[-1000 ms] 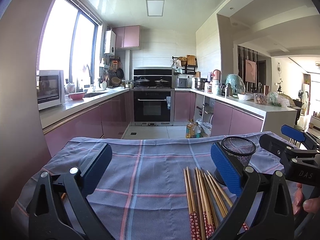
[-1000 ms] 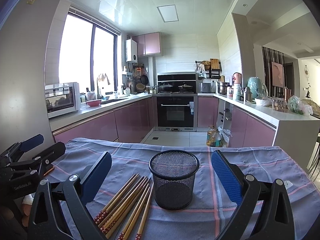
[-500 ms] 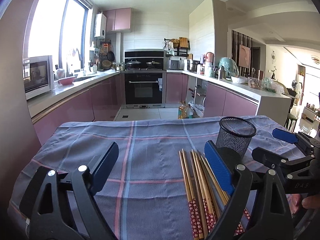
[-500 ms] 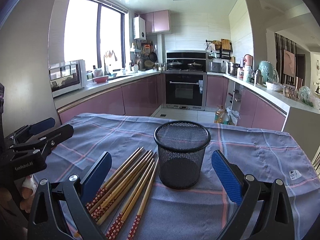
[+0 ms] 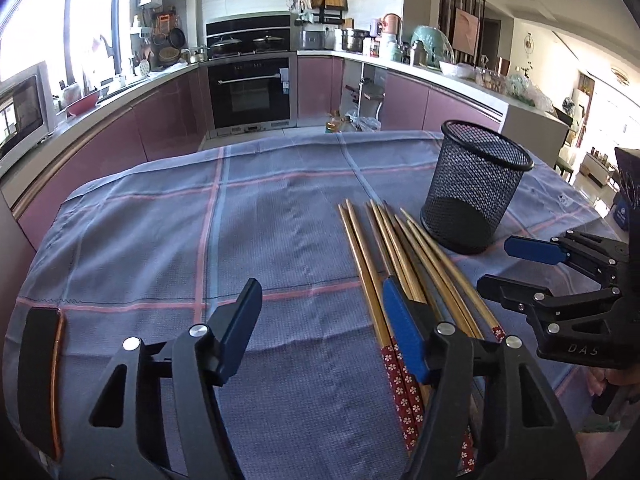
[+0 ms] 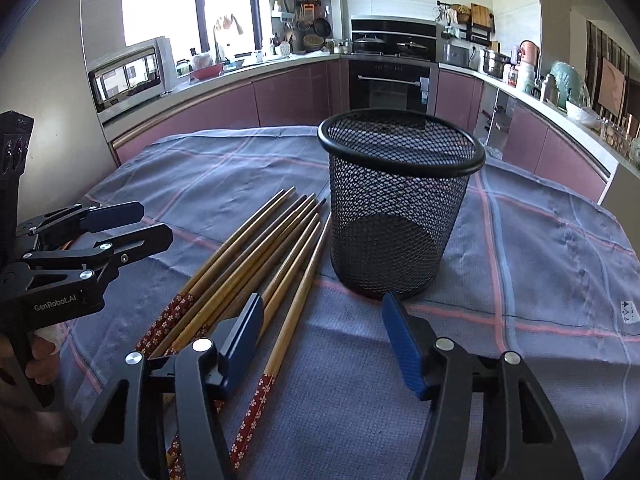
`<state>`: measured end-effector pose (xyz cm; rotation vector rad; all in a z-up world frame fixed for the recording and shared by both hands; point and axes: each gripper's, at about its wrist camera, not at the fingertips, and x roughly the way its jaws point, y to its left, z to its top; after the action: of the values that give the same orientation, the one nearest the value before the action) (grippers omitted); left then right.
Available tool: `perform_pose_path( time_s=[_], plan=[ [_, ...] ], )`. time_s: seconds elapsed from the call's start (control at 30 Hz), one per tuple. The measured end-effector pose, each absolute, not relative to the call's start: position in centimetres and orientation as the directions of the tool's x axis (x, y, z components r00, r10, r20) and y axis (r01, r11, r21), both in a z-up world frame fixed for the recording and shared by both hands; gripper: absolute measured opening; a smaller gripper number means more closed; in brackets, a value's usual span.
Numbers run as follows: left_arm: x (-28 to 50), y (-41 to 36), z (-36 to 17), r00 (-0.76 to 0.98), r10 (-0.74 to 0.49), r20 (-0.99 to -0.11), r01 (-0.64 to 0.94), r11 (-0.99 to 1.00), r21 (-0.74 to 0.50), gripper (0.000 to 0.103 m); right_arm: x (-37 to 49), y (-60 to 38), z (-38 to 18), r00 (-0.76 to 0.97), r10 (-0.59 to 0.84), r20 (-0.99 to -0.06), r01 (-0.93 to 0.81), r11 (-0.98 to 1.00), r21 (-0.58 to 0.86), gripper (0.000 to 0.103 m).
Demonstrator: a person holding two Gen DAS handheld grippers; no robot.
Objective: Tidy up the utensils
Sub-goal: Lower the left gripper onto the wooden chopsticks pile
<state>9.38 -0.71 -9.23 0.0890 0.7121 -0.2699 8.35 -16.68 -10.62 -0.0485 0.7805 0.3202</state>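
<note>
Several wooden chopsticks [image 5: 384, 248] with red flowered ends lie side by side on the blue checked cloth [image 5: 256, 220]. To their right an empty black mesh cup [image 5: 476, 188] stands upright. My left gripper [image 5: 320, 304] hovers over the cloth, its right finger above the chopsticks' red ends. Its jaws are closing with only cloth between them. My right gripper [image 6: 323, 312] hovers just in front of the mesh cup [image 6: 400, 216], its left finger over the chopsticks [image 6: 256, 256]. Its jaws are closing too, and the pads press on nothing. Each gripper shows in the other's view: the right gripper [image 5: 500, 266] and the left gripper [image 6: 152, 222].
A dark flat object with an orange rim [image 5: 40, 380] lies on the cloth at the near left. Beyond the table's far edge are pink kitchen cabinets, an oven [image 5: 250, 88] and a microwave [image 6: 128, 74]. A white label [image 6: 628, 312] sits at the cloth's right edge.
Both grippers have dipped and come down toward the table, so chopsticks and cup look nearer. Both pairs of jaws stand narrower than before.
</note>
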Motion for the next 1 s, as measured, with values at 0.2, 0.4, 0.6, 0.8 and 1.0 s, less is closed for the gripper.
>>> perform_pose_path(
  time_s=[0.2, 0.4, 0.6, 0.8, 1.0],
  plan=[
    [11.0, -1.8, -10.9, 0.665, -0.219, -0.714, 0.312, 0.95, -0.001, 0.051, 9.3, -16.6, -11.5, 0.614, 0.276, -0.739, -0.309, 0.946, 0.096, 0.037],
    [11.7, -2.2, -11.5, 0.63, -0.222, -0.745, 0.328, 0.945, -0.004, 0.048, 9.5, -16.6, -11.6, 0.598, 0.272, -0.754, -0.31, 0.946, 0.095, 0.029],
    [12.5, -3.0, -11.6, 0.617, -0.226, -0.754, 0.357, 0.934, 0.012, 0.047, 10.3, -16.1, -11.6, 0.588, 0.272, -0.762, -0.318, 0.944, 0.091, 0.029],
    [13.4, -3.5, -11.4, 0.603, -0.241, -0.761, 0.371, 0.929, -0.001, 0.043, 10.6, -15.9, -11.6, 0.584, 0.272, -0.764, -0.327, 0.941, 0.085, 0.03],
    [14.3, -2.3, -11.6, 0.563, -0.303, -0.768, 0.368, 0.925, -0.095, 0.041, 10.7, -16.1, -11.6, 0.581, 0.287, -0.762, -0.329, 0.939, 0.102, 0.03]
  ],
)
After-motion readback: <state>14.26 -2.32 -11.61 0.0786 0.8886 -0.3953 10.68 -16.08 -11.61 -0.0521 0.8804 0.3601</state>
